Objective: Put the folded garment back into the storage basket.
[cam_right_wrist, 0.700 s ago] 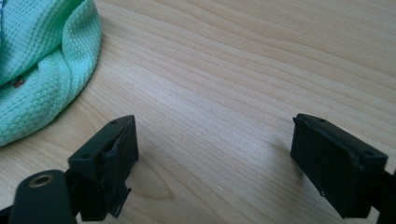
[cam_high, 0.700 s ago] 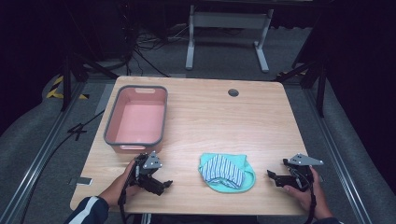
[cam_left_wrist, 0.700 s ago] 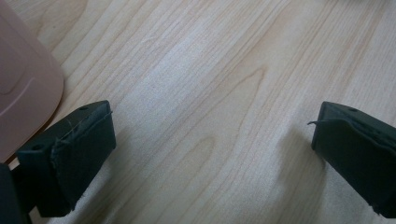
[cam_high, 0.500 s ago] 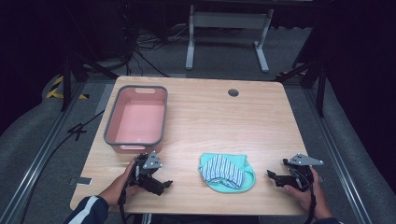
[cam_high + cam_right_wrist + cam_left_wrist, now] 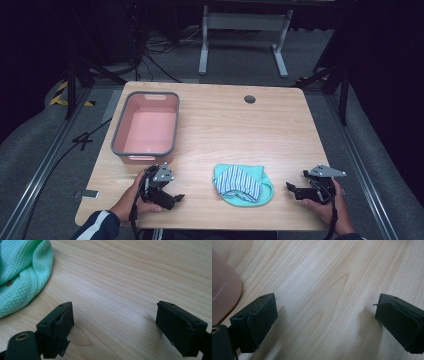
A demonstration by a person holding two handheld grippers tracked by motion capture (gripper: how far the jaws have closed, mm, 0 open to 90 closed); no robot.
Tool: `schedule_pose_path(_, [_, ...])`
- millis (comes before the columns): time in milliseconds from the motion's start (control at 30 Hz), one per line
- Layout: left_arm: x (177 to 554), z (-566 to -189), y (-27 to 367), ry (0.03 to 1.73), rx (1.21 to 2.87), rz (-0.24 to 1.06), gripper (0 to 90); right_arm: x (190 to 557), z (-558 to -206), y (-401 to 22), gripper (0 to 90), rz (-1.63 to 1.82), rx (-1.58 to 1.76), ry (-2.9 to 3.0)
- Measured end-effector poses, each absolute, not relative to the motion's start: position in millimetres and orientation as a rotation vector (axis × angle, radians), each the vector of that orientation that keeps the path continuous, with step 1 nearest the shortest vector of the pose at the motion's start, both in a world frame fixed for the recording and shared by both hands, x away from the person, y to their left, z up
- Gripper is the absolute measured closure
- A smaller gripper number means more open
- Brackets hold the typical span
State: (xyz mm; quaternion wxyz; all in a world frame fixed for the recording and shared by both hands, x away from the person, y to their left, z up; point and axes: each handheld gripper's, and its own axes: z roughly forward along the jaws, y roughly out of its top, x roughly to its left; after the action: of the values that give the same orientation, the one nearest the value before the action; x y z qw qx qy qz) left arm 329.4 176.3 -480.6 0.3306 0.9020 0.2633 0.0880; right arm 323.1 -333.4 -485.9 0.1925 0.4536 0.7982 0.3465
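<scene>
I am holding my 2 grippers, left gripper (image 5: pixel 172 198) and right gripper (image 5: pixel 295 188), gaping empty, flanking the crumpled mint-green striped cloth (image 5: pixel 243 183) beside the pink rectangular plastic tub (image 5: pixel 146 128).

This looks like a lab or recording studio rather than a home. A light wood-grain desk with a round cable hole (image 5: pixel 250 99) near its far edge stands on grey carpet (image 5: pixel 35 150), flanked by long metal floor rails (image 5: pixel 40 172) along its left and right edges. Beyond the far edge sit black cables (image 5: pixel 150 50), a grey metal stand (image 5: pixel 242 22) and yellow-black hazard tape (image 5: pixel 62 95) (everything farther back is dark).
</scene>
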Motion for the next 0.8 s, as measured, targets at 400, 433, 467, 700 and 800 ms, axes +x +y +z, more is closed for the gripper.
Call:
schedule_pose_path(400, [338,-474,151,0.638,2.361,0.203,20.7,315,-470,-320,31.1,1.055,1.241,2.273])
schedule_pose_path(433, [339,-472,149,0.631,2.354,0.203,21.5,314,-465,-312,33.8,1.071,1.217,2.279])
schedule_pose_path(467, [341,-471,146,0.633,2.344,0.200,21.5,314,-465,-312,33.8,1.071,1.217,2.279])
schedule_pose_path(700, [355,-464,129,0.641,2.313,0.170,31.8,316,-456,-275,40.2,1.063,1.121,2.349])
schedule_pose_path(800, [360,-462,120,0.637,2.305,0.159,33.0,321,-456,-264,42.0,1.070,1.099,2.373])
